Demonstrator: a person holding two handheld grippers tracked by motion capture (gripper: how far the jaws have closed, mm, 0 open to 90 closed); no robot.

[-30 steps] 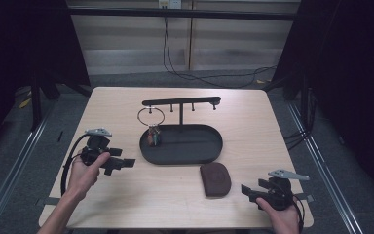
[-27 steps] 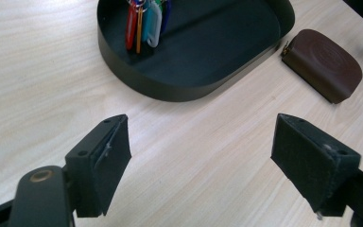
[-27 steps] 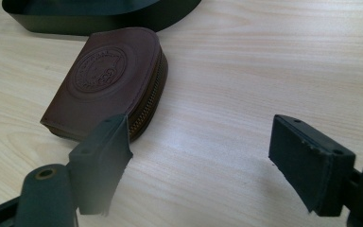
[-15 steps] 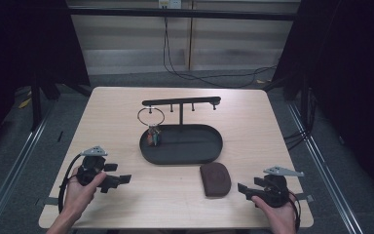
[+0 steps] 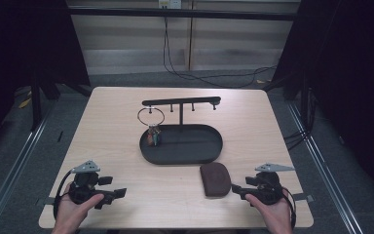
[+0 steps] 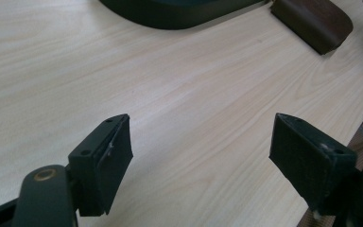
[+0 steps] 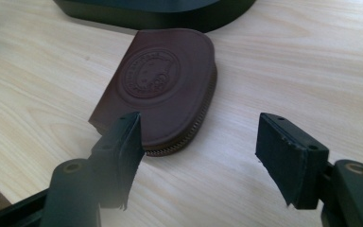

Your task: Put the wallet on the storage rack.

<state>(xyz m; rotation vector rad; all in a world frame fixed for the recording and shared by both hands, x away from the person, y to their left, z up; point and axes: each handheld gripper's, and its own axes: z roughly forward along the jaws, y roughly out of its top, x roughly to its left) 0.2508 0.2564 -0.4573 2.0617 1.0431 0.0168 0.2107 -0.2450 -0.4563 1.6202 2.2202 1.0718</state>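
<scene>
Right gripper (image 5: 235, 188) at the near table edge, jaws apart and just closing on nothing, flat brown leather zip pouch (image 7: 160, 85) just ahead, left gripper (image 5: 119, 193) spread over bare wood, black oval metal tray (image 5: 213, 156) beyond

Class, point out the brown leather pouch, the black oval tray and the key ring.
brown leather pouch (image 7: 153, 73): right gripper view, embossed round seal.
black oval tray (image 5: 209, 158): high view, front rim.
key ring (image 5: 151, 116): high view, hoop's centre.
</scene>
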